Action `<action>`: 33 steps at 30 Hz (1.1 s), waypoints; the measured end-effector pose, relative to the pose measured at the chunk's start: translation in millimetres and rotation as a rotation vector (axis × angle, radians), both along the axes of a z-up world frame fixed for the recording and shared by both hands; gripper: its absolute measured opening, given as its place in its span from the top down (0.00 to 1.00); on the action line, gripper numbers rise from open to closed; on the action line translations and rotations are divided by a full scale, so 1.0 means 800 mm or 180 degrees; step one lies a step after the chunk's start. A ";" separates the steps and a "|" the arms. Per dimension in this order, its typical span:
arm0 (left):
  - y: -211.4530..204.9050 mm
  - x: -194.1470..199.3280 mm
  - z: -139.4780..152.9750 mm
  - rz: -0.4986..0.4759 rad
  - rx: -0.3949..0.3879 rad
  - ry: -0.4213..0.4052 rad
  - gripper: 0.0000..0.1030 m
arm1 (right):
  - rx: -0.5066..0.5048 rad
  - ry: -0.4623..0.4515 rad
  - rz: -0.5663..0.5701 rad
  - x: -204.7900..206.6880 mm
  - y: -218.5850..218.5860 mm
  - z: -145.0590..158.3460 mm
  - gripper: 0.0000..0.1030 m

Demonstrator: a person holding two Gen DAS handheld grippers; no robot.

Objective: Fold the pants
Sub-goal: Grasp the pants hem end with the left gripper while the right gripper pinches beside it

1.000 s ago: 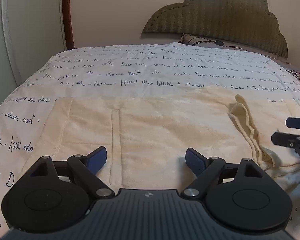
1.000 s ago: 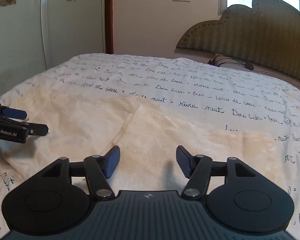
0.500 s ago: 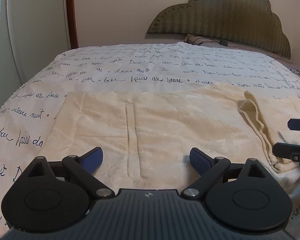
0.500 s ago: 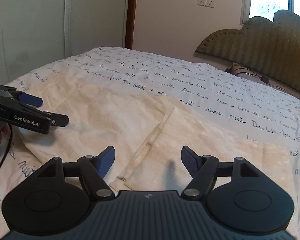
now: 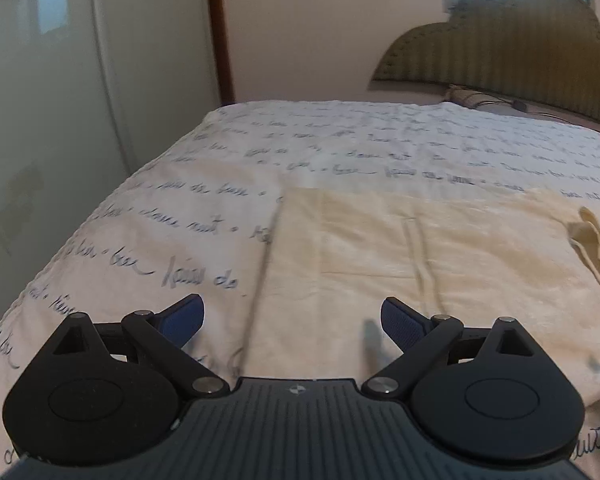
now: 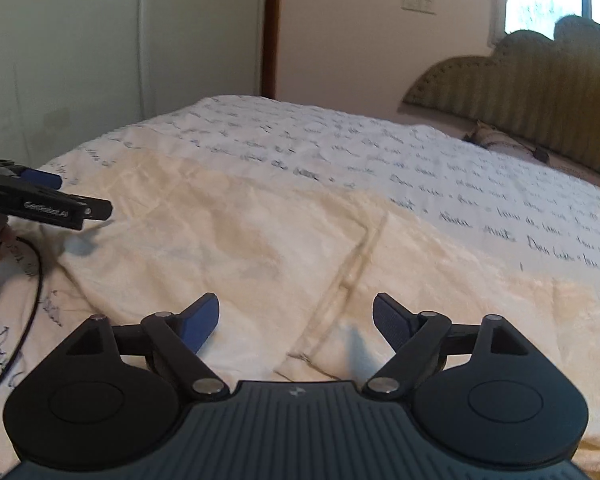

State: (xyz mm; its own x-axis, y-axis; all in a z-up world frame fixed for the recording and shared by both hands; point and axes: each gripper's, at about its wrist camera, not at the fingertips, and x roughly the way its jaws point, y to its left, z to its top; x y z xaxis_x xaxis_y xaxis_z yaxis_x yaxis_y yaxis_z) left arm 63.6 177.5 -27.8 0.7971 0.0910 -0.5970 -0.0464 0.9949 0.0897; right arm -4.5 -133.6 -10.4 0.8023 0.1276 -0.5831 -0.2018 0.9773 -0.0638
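The bed (image 5: 340, 148) carries a white cover with blue handwriting print, and behind it stand a padded headboard (image 5: 500, 56) and a pale wardrobe (image 5: 60, 100). The pants (image 5: 440, 248), cream and soft, lie flat on the near part of this bed, with a small bunched flap (image 5: 592, 236) at their right side in the left wrist view. To do this step well, I think each tongs should take one layer edge cleanly at a corner, both at the same level, and lift together so the cloth does not drag or wrinkle; the fabric looks thin and can slip. The left tongs (image 5: 292, 320) are spread wide over the left edge of the pants, with nothing pinched, and their jaws have just been opening a little more. The right tongs (image 6: 296, 316) are also spread, their jaws have just been opening, and a seam (image 6: 352, 268) of the pants runs below the gap without being gripped. Both tongs point downward toward the bed at a moderate slope. In the right wrist view the left tongs (image 6: 84, 200) hang above the far left corner of the pants.
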 end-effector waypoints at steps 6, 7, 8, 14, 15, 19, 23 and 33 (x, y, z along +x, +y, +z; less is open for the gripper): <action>0.059 -0.007 0.015 0.0387 -0.0172 0.0134 0.03 | -0.0495 -0.0427 0.0946 -0.011 0.108 0.002 0.14; 0.063 -0.007 0.017 0.0388 -0.0204 0.0165 0.03 | -0.0618 -0.0447 0.1034 -0.010 0.123 -0.002 0.14; 0.066 -0.007 0.018 0.0383 -0.0253 0.0196 0.03 | -0.0780 -0.0467 0.1109 -0.008 0.140 -0.008 0.14; 0.080 0.005 0.007 0.0263 -0.0963 0.0545 0.03 | -0.1651 -0.0545 0.1251 0.004 0.202 -0.044 0.14; 0.083 0.005 0.005 0.0243 -0.1084 0.0595 0.03 | -0.1857 -0.0554 0.1266 0.004 0.209 -0.050 0.14; 0.085 0.011 -0.006 0.0202 -0.1354 0.0700 0.03 | -0.1965 -0.0607 0.1203 0.007 0.217 -0.055 0.14; 0.080 0.018 -0.004 -0.0019 -0.1666 0.0745 0.03 | -0.2060 -0.0968 0.0811 0.023 0.221 -0.050 0.04; 0.087 0.049 -0.024 -0.0038 -0.2540 0.0734 0.06 | -0.1972 -0.0882 0.0993 0.030 0.223 -0.051 0.06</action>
